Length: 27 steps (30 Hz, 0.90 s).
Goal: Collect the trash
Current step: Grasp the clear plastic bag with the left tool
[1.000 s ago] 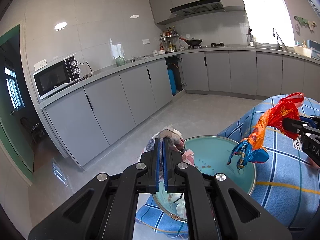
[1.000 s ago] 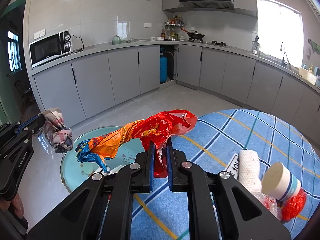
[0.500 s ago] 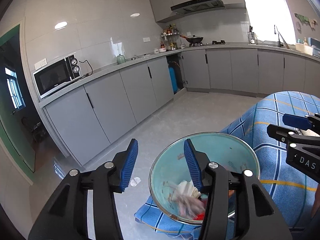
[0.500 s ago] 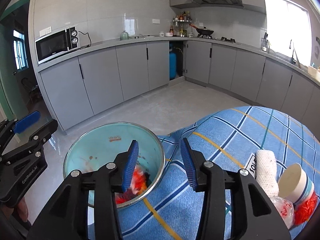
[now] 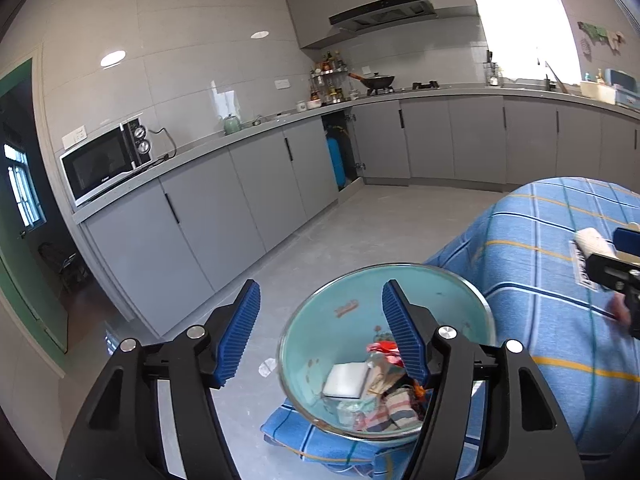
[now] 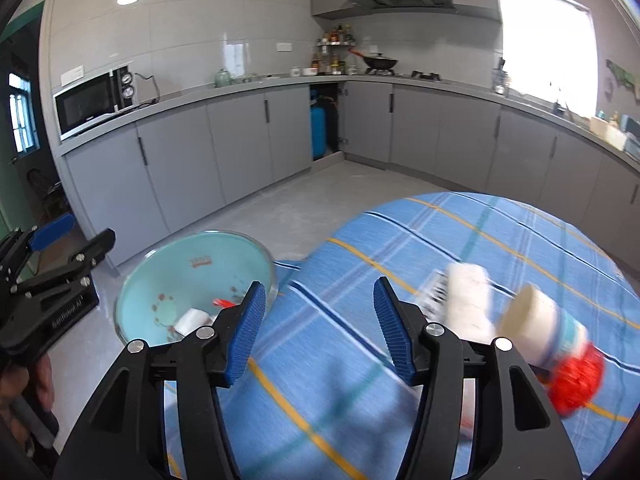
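A round turquoise bin with a metal rim stands beside the table and holds several pieces of trash; it also shows in the right wrist view. My left gripper is open and empty, above the bin's left rim. My right gripper is open and empty above the blue checked tablecloth. On the cloth to its right lie a white roll, a cup with a white lid and a red wrapper, all blurred.
Grey kitchen cabinets run along the wall, with a microwave on the counter. The grey floor lies between the cabinets and the table. A label card lies by the white roll.
Both grippers opened and dropped their loads, the crumpled cloth and the red-orange wrapper, into the bin. The right gripper then swung right over the table.
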### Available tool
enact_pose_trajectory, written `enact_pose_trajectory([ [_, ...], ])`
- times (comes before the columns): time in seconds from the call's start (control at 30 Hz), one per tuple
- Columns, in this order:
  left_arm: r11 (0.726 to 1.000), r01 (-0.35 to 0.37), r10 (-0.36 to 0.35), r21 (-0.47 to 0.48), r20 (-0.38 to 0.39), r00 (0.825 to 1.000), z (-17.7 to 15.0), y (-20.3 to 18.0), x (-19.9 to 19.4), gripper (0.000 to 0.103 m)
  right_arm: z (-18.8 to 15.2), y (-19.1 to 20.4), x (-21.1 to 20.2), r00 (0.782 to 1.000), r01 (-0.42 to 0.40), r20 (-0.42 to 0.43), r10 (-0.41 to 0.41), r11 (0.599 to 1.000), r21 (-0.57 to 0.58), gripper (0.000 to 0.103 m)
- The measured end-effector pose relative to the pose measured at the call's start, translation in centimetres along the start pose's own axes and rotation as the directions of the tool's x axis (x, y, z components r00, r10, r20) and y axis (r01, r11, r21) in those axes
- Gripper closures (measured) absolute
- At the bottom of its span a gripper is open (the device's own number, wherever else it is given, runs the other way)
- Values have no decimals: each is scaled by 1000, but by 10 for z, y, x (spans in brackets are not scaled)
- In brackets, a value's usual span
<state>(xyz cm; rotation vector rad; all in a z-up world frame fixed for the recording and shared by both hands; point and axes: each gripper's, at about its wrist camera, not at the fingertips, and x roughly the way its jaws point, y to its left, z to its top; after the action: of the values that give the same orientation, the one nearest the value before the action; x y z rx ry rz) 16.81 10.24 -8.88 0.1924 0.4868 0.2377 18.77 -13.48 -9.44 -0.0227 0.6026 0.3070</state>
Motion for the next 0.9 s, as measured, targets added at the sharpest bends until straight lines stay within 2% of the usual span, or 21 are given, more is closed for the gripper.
enact_pose_trajectory([
  [0.13,999,40,-41,31,19,999,2,-23,-14,34,-15,-32,-28,998,57,11,-58,998,36,44],
  [0.33,988,118,-124,103,54,991,7,-77,-37,27,-41,-85,-63,984,175,11,-177,979,104,43],
  [0.47,968,198,-208,155,52,977,12,-120,-49,26,-59,-121,-77,972,233,-8,-235,959,160,43],
  [0.53,957,239,-249,166,42,968,14,-137,-53,24,-68,-137,-84,964,265,-15,-267,947,181,35],
  [0.63,936,299,-309,186,30,951,16,-166,-59,20,-82,-159,-94,952,303,-23,-305,928,216,34],
  [0.7,925,318,-331,208,31,943,18,-182,-64,19,-89,-173,-97,945,324,-36,-326,914,242,34],
  [0.77,912,335,-353,236,37,935,18,-202,-68,12,-94,-183,-99,935,351,-46,-352,899,262,34],
  [0.9,891,358,-378,281,19,926,16,-235,-64,11,-99,-196,-100,922,383,-57,-383,879,284,30],
])
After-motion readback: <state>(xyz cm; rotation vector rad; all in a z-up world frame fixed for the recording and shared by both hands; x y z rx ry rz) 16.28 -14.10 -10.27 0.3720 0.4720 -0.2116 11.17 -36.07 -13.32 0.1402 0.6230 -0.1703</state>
